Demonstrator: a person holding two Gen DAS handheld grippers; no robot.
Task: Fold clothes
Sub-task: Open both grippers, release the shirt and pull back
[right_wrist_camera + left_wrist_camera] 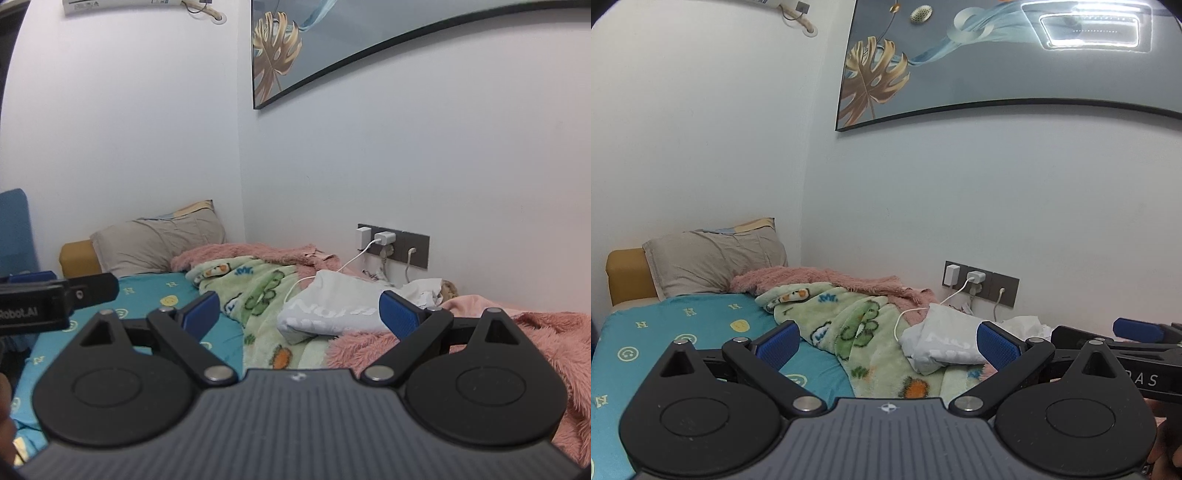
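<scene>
Two tools hover spread and empty: left tool [888,343], right tool [299,312]. White garment [332,310] lies bunched on the bed [701,325] at twelve o'clock, long axis crosswise, nearer the right tool.

both wrist views low over bed [683,317] | facing wall | side by side

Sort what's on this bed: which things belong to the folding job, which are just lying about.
For folding: white garment; left gripper and right gripper, both open and empty.

Just lying about: green cartoon blanket, pink fluffy blanket, pillow, charger cable.
</scene>
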